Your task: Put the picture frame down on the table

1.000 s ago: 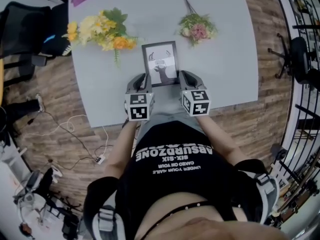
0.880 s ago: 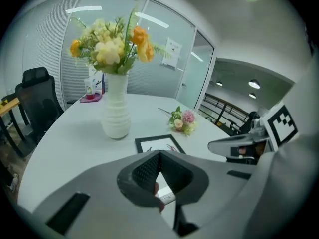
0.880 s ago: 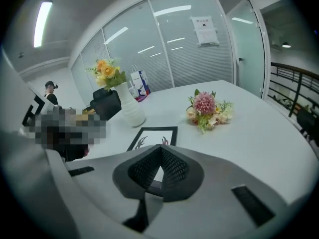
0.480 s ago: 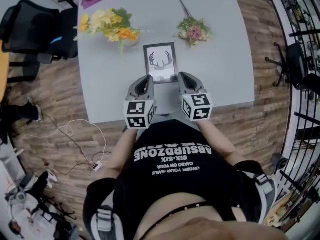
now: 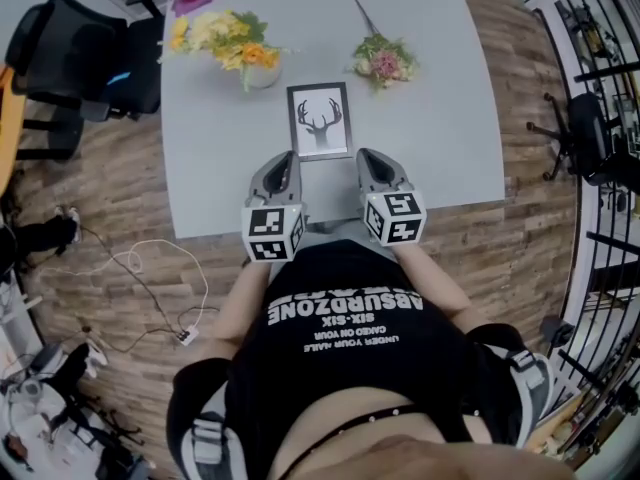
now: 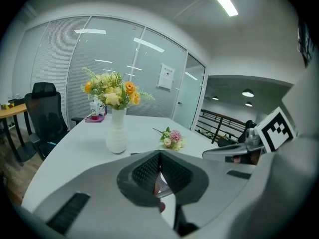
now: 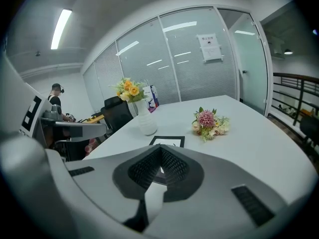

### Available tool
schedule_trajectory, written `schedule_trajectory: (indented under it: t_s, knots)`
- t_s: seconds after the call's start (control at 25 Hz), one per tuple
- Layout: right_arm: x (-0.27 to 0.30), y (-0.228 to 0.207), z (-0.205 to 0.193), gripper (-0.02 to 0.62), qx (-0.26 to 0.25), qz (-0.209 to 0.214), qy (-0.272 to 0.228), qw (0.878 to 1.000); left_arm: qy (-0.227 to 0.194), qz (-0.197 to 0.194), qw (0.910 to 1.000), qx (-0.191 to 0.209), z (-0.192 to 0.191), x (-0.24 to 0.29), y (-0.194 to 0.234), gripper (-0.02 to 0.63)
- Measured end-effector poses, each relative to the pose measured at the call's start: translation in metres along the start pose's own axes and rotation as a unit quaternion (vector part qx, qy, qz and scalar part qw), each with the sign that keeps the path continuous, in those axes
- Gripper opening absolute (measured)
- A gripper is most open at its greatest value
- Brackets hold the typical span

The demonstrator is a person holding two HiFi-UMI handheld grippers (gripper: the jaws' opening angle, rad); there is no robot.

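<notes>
Two claws, the left claw (image 5: pixel 284 160) and the right claw (image 5: pixel 368 158), are both closed and empty, just beside the near corners of the frame (image 5: pixel 320 120). It lies flat toward the table's (image 5: pixel 440 118) near edge. It is probably light and stiff with a fragile face, best held by its side rails. The claws hide its near edge in both gripper views.

Wood-plank floor (image 5: pixel 110 198), black chair (image 5: pixel 70 53) upper left; glass wall (image 6: pixel 99 68) with blinds, strip light (image 6: pixel 224 1) overhead, railing (image 7: pixel 299 75) at right.
</notes>
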State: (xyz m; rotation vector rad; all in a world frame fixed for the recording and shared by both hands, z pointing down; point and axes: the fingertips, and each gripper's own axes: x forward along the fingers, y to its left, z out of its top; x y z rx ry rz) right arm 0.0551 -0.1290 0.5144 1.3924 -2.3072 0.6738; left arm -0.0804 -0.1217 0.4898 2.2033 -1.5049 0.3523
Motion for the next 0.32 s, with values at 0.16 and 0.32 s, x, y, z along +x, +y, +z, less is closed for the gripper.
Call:
schedule_trajectory:
  t_s: [0.16,0.32]
  knots:
    - [-0.0044,-0.0017,-0.0050,0.015,-0.002,0.001,0.001,1.000,-0.002,0.008,1.0000,-0.001,-0.0035,-0.0027,0.0014,0.016]
    - [-0.0071,-0.0021,-0.0062,0.015,0.000,0.003,0.001,1.000,-0.002,0.011,0.9999,-0.003,-0.0030,-0.0040,0.0016,0.017]
